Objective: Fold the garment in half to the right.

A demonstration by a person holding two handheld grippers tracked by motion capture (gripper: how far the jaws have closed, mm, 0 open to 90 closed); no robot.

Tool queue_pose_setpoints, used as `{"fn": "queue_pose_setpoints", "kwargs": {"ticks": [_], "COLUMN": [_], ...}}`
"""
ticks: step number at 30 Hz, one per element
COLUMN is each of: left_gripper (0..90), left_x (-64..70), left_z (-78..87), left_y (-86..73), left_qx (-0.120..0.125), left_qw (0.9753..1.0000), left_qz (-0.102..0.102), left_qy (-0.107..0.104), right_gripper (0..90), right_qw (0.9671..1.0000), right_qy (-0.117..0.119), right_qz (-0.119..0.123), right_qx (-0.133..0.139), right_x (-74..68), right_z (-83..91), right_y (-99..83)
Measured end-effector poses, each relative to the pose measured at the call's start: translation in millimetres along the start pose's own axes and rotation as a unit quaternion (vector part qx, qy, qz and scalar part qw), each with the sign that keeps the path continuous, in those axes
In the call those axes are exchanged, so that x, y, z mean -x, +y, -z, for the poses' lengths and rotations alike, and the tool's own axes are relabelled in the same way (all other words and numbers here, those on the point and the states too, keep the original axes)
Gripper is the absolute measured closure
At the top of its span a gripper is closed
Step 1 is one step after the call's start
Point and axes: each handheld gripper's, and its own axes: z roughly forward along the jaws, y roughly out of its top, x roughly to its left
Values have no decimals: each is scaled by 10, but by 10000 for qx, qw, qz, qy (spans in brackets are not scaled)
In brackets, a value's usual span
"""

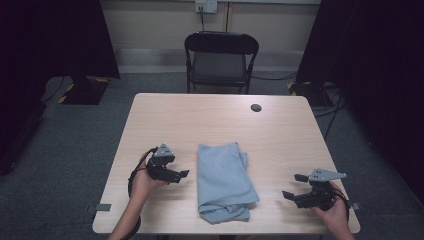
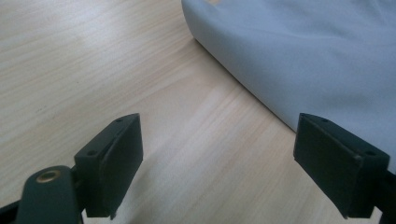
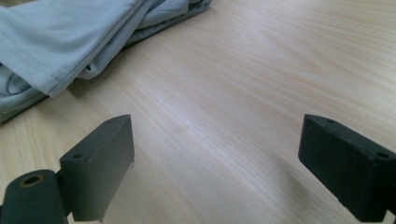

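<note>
The folded cloth (image 1: 222,177) was pale blue-grey, the desk (image 1: 220,122) light wood-grained, the jaws black, the chair (image 1: 220,61) black with a grey seat.

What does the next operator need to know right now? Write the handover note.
Left gripper: open, empty, just left of the folded grey cloth.
Right gripper: open, empty, well off to the cloth's right.
Cloth: lies lengthwise mid-table, folded into a long strip, near end bunched and uneven.
Done: cloth looks partly folded.
Left: probably tidy the near end and fold again.
</note>
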Motion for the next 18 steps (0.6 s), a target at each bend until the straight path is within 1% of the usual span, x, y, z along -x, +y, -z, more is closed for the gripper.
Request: {"fn": "queue_pose_setpoints", "kwargs": {"ticks": [3, 5, 7, 10, 13, 16, 18], "left_gripper": [156, 155, 156, 155, 156, 155, 156], "left_x": [-2, 0, -2, -10, -15, -16, -9], "left_z": [18, 34, 46, 69, 90, 108, 114], "left_y": [-44, -77, -108, -166, -194, -222, -236], "left_qx": [-14, 23, 2, -30, -29, -52, -44], "left_qw": [10000, 10000, 10000, 10000, 10000, 10000, 10000], "left_qz": [13, 41, 24, 64, 70, 24, 44], "left_qy": [6, -10, 1, 10, 25, 53, 41], "right_gripper": [99, 99, 99, 99, 99, 99, 99], "right_qw": [10000, 10000, 10000, 9999, 9999, 9999, 9998], "right_qy": [4, -12, -22, -61, -76, -86, -96], "right_qz": [-24, -22, -29, -13, -8, 5, 23], "right_qx": [-48, -61, -58, -97, -109, -136, -154], "right_x": [13, 22, 31, 43, 50, 54, 57], "right_z": [3, 8, 13, 21, 25, 29, 31], "right_y": [-12, -21, -32, -48, -56, -60, -64]}}
